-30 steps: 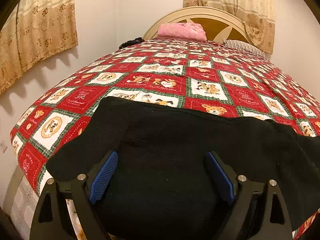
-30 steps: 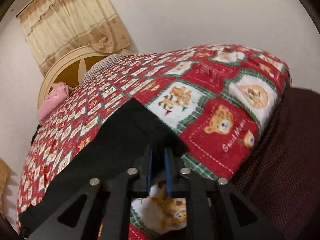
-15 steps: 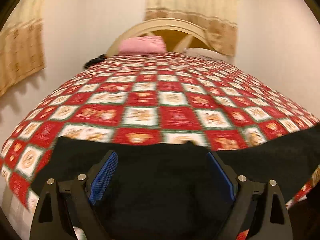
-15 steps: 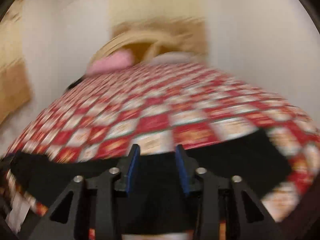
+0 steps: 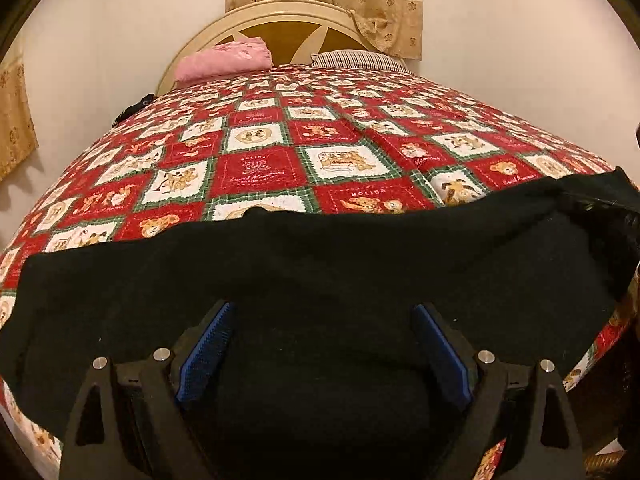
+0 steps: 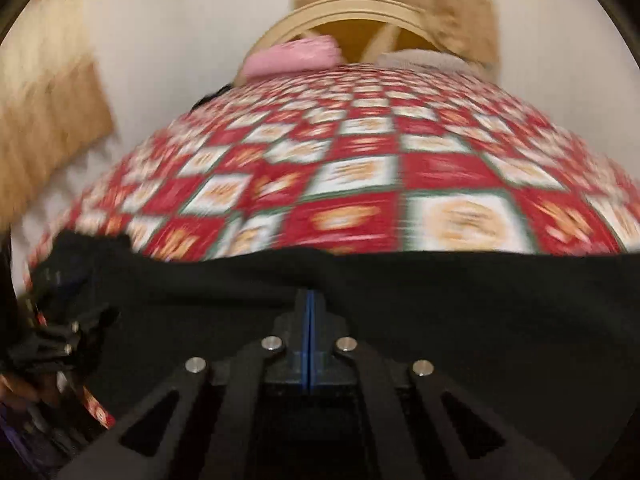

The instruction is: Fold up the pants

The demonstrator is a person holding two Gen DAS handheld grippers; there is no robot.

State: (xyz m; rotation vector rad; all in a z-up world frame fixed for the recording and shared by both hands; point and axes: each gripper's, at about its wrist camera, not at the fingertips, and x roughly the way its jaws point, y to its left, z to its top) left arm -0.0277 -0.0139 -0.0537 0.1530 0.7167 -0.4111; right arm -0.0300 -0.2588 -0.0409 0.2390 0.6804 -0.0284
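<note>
Bed point(image 5: 256, 168) under a red, white and green teddy-bear quilt fills both views. Black pants point(image 5: 320, 264) lie spread flat across the near edge of the bed, far from the headboard. Left gripper point(image 5: 320, 344) hovers over the pants, its 2 blue pads spread wide, holding nothing. Right gripper point(image 6: 308, 344) sits low over the pants with pads pressed together; whether cloth is pinched I cannot tell. The step looks like taking hold for a fold; next, the left must close on an edge.
</note>
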